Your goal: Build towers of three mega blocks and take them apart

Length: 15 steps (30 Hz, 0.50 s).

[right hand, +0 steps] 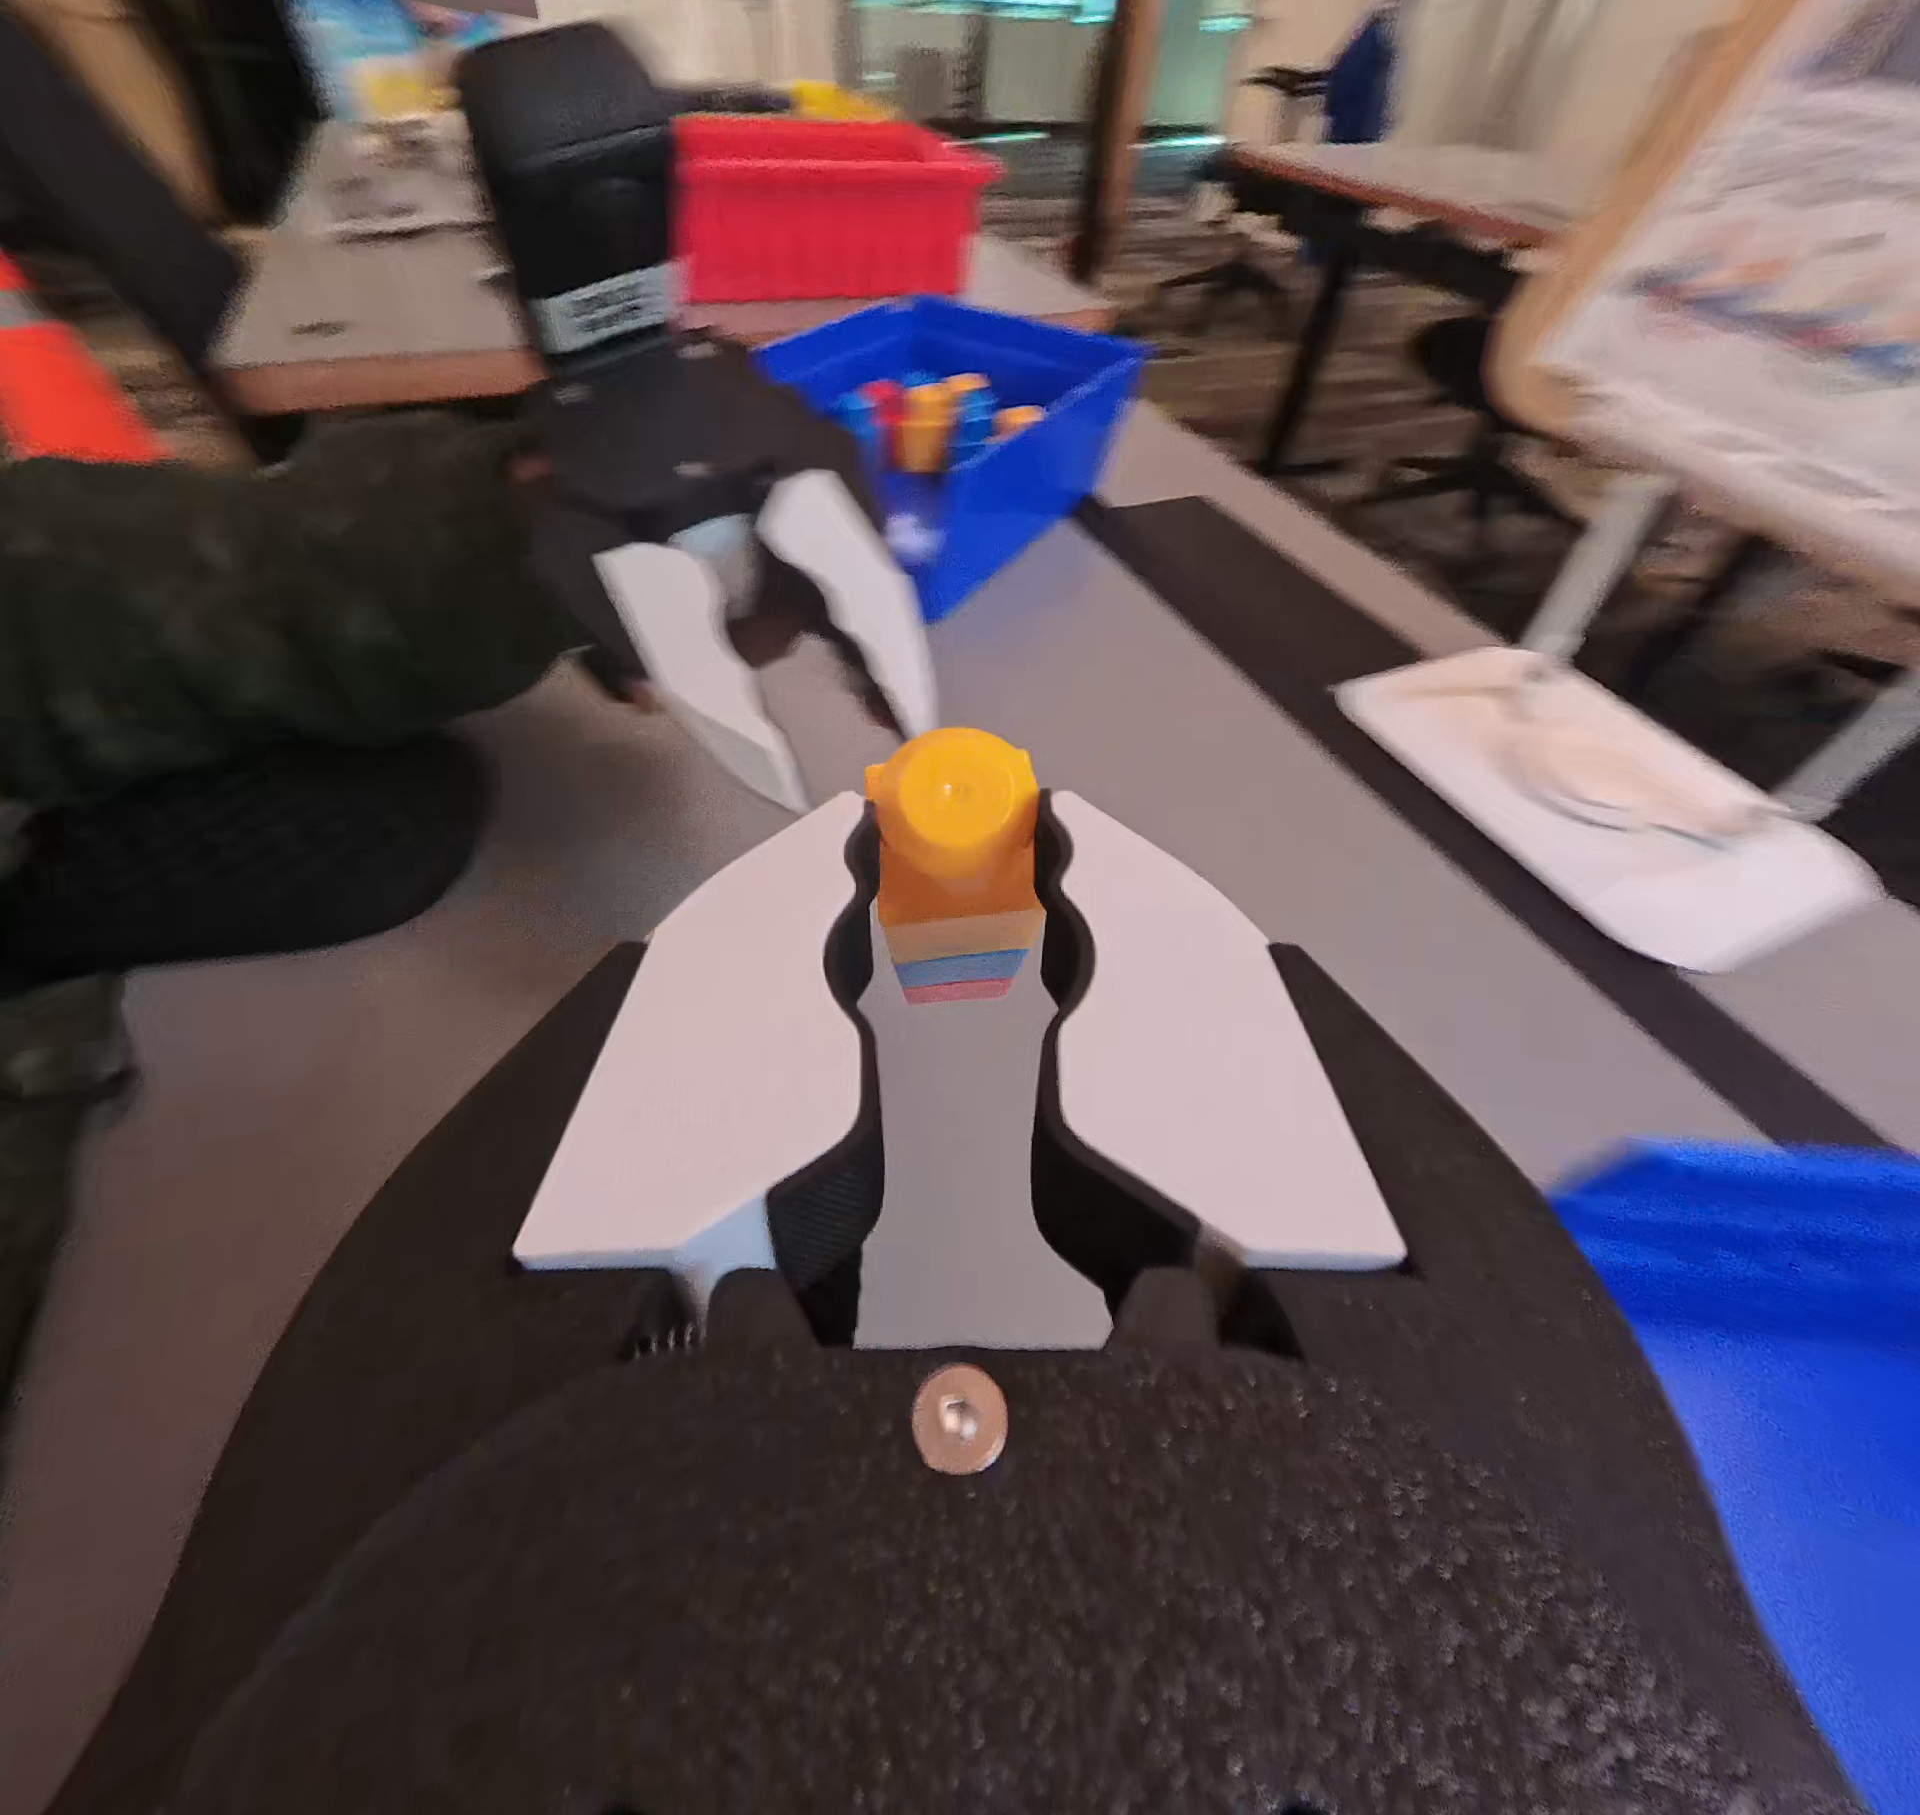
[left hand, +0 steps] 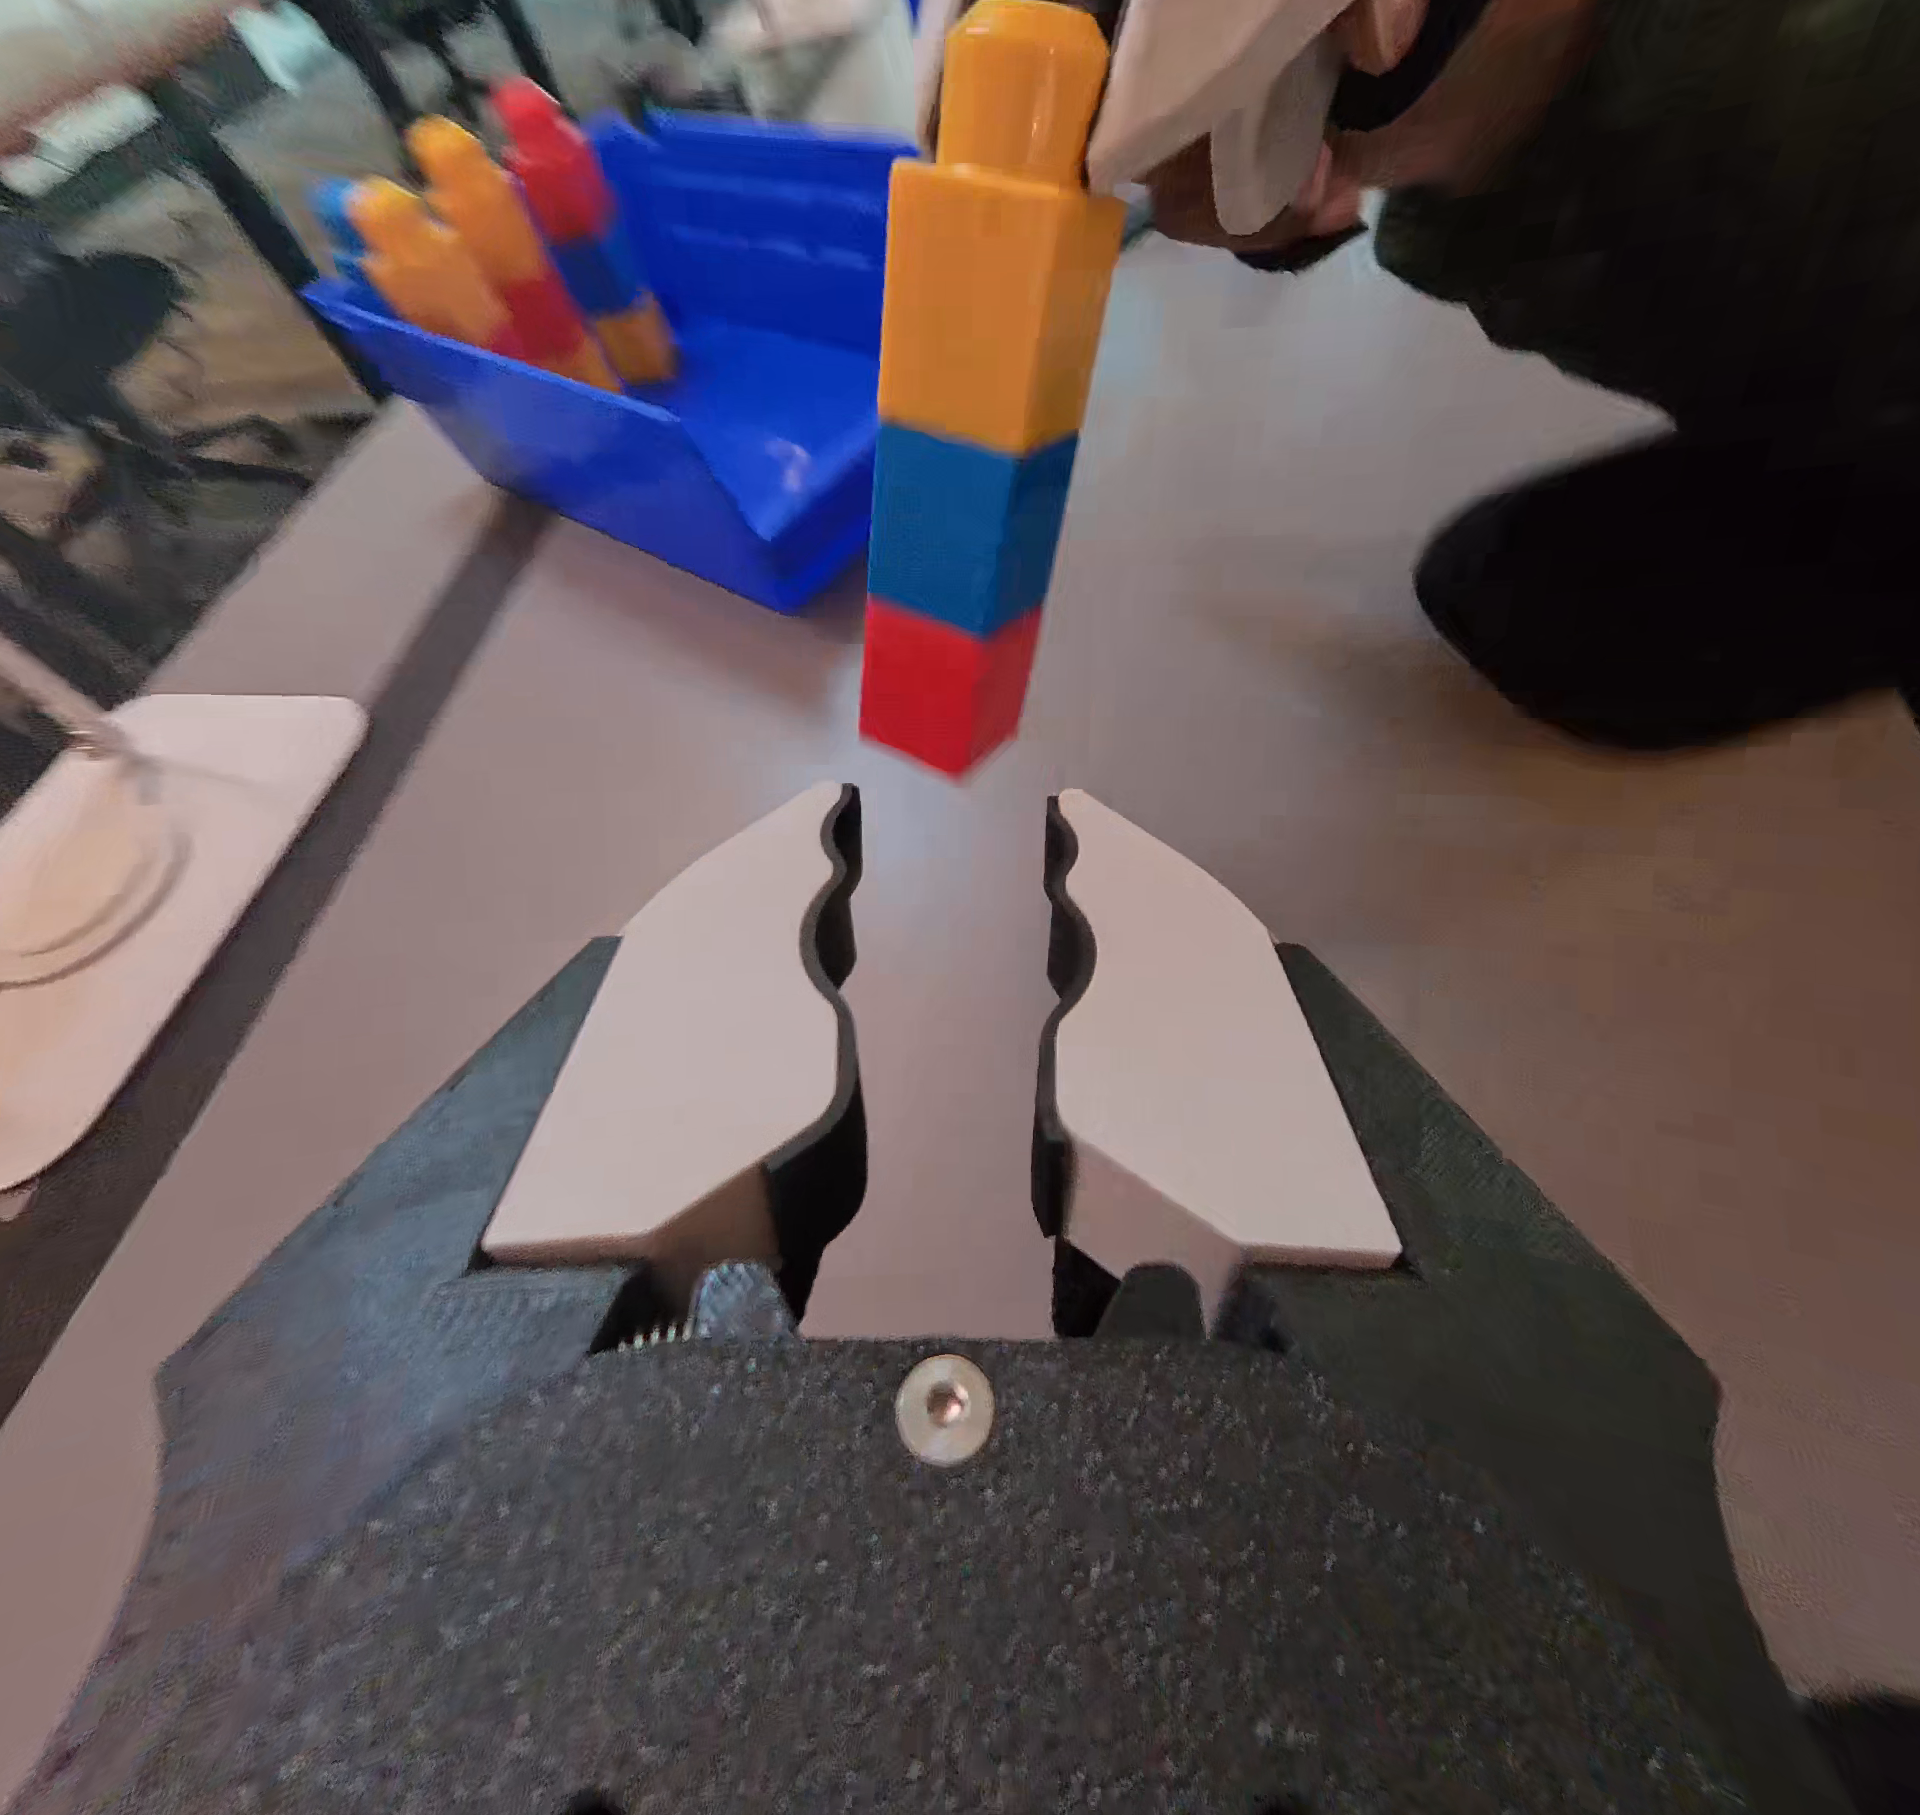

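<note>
The tower [left hand: 977, 394] of three blocks hangs upright over the counter [left hand: 1299, 882], its long axis close to vertical, leaning a little at the top toward the right of the left wrist view. From top to bottom it runs orange block [left hand: 997, 311], blue block [left hand: 966, 529], red block [left hand: 945, 685]. The right gripper [right hand: 954, 830] holds it from above, jaws closed on the orange block just below its stud; in the right wrist view the blue and red blocks show foreshortened beneath.

The left gripper [left hand: 954, 799] sits low and near, its jaws parted to a narrow gap and holding nothing. The red block lies just beyond the left fingertips [left hand: 821, 809], straight ahead and slightly above them, apart from them. The gap looks about as wide as the block, so a grasp of the bottom block probably calls for a short forward push with little room to either side, and perhaps a wider opening first.

Far to the left, a blue bin [left hand: 623, 456] on the counter holds more assembled towers [left hand: 499, 248]. Since the tower is whole and the left jaws line up with its bottom block, pulling it apart seems the likely step.
</note>
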Motion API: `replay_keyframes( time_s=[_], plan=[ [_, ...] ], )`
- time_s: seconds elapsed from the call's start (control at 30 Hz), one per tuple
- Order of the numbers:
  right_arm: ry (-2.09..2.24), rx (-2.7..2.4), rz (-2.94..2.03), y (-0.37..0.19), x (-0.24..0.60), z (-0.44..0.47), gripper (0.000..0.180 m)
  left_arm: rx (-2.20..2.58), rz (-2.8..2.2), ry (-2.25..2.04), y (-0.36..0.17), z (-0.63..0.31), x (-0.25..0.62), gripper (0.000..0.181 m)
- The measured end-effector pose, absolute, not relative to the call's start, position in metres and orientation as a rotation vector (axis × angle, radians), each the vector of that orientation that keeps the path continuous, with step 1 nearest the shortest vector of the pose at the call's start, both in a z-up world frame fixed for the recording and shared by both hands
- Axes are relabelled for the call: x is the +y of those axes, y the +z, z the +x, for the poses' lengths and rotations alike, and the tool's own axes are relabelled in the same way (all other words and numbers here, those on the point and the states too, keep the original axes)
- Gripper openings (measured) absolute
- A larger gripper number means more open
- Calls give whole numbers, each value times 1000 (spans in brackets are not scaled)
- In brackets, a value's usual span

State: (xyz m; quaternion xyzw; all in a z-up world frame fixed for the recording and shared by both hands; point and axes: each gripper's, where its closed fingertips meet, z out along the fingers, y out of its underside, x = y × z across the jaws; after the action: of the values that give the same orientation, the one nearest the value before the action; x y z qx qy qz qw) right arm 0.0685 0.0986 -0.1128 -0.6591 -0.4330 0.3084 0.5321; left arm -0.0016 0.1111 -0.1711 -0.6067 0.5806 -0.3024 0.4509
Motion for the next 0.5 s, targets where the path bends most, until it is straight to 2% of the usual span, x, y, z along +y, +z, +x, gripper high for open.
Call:
replay_keyframes(
  time_s=[0.17, 0.33, 0.5],
  plan=[
    [310, -561, -1777, -65, 204, 195, 29, 1047, -1472, -749, -134, -37, 162, 1],
    [15, -243, -2028, -95, 300, 299, 29, 891, -1474, -675, -125, -61, 187, 0],
    [-77, -100, -2131, -148, 352, 334, 29, 879, -1487, -643, -124, -72, 194, 0]
  ],
)
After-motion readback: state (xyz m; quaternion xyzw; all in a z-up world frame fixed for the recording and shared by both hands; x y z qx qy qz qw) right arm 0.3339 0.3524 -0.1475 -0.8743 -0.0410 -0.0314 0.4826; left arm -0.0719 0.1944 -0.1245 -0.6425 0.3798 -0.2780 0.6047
